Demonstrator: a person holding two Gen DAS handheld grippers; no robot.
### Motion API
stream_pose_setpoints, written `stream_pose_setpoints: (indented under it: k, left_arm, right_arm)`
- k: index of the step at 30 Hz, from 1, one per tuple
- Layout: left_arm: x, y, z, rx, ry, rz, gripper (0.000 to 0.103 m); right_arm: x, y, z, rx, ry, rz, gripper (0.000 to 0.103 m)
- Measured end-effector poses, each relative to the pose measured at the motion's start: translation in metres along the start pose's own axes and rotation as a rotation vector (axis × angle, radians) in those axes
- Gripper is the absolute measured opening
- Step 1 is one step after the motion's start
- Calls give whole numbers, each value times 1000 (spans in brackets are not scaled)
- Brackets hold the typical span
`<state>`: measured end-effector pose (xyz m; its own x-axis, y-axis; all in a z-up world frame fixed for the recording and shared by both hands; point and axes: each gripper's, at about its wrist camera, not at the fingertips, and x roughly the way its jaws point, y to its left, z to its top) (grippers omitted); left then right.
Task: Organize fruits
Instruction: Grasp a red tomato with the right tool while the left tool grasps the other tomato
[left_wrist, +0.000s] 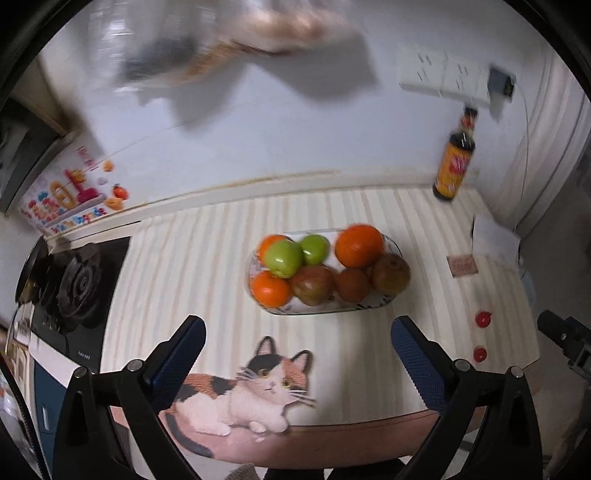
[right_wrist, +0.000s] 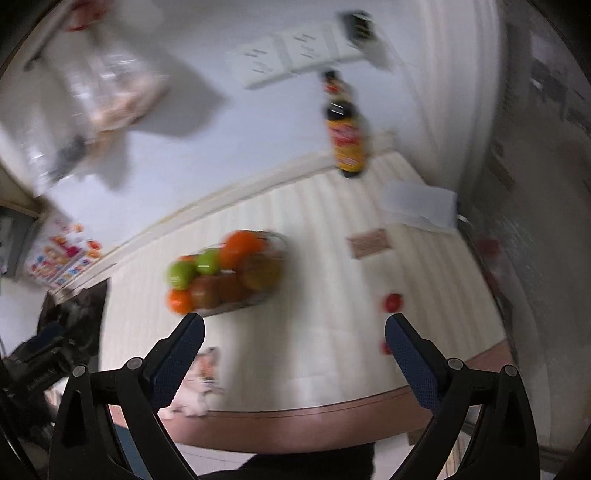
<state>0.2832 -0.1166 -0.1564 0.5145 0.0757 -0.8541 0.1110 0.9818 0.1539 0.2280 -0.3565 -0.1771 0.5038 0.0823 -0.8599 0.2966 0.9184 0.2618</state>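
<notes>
Striped cream covering is being shown across the countertop (left_wrist: 207, 266), which is being backed by a pale wall (left_wrist: 280, 140) and edged in brown at the near side. At the far left a black gas burner (left_wrist: 79, 284) is being seen, and a printed cat picture (left_wrist: 251, 391) is lying on the counter near its front edge.

An oval glass dish (left_wrist: 258, 302) is sitting mid-counter and is being filled with fruit: a large orange (left_wrist: 359, 246) at the back right, two green apples (left_wrist: 284, 257) at the back left, a smaller orange (left_wrist: 270, 291) at the front left, and reddish-brown fruits (left_wrist: 314, 284) along the front. A dark sauce bottle (left_wrist: 453, 162) is standing upright against the wall, well apart from the dish. Two small red fruits (left_wrist: 483, 319) are lying loose on the counter to the right of the dish.

The left gripper (left_wrist: 297, 345) is being held above the near counter with its fingers spread wide and nothing between them; the dish is lying just beyond the fingertips, centred ahead. The right gripper (right_wrist: 293, 343) is likewise being held with its fingers wide apart and empty; in its blurred view the dish (right_wrist: 258, 301) is lying ahead and to the left, beyond the left fingertip, while one red fruit (right_wrist: 393, 302) is lying just above the right fingertip.
</notes>
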Motion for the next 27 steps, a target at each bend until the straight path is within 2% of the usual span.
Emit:
stream_pose_setpoints:
  k: [4,6,8,13,17,20,22,27]
  left_arm:
    - [46,-52,3,93,88,25,103]
    - [67,-74,3,131,136,21,103]
    - [86,-96,0,176,176,25,103]
    - [113,-132,0,241,232,25,103]
    - [130,-153,4,257,274,-1,103]
    - [140,-174,8,274,302,-56,103]
    - [148,-194,9,291,334,-127,103]
    - [170,-251,7,343,414,-266,103]
  right_arm:
    - [65,-50,-9,25,119,-45,97]
    - [99,-65,-17,21,178,-53,70]
    - [128,-78,-27,32,231,-43,64]
    - [173,-95,-43,44,285,-25,49]
    - [191,-95,-50,1,302,-21,28]
    - [185,-100,-48,-3,273,-13,27]
    - [176,-109,-43,30,253,-7,27]
    - [157,-152,-35,120,219,-34,28]
